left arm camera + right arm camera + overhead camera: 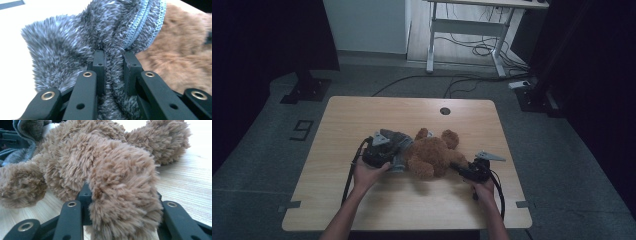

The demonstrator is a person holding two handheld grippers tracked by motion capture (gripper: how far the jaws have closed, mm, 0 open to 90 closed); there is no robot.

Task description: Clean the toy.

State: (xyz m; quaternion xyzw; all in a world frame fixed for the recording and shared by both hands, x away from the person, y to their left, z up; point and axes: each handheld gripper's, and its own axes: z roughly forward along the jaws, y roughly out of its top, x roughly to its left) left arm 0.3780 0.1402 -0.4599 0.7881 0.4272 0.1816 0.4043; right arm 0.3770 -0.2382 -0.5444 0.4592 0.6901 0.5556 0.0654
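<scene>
While the right gripper [122, 202] clamps a plump limb of the brown teddy bear [100, 170] at the bottom of the right gripper view, its jaws pressed into the fur on both sides, the left gripper [114, 72] pinches a fold of the grey fleece garment [82, 42] between nearly closed jaws. The work looks like dressing or undressing the bear, so the right grip should hold firm as an anchor while the left draws the fleece along the body, keeping the stitched hem [140, 25] from bunching. Higher in the high view, the teddy bear [432, 155] lies on its side at the middle of the wooden table [412, 112], the garment [393, 137] at its left end. That view gives the whole layout with both hands; the gripper views alone show the pinch and the hem's stitching.
</scene>
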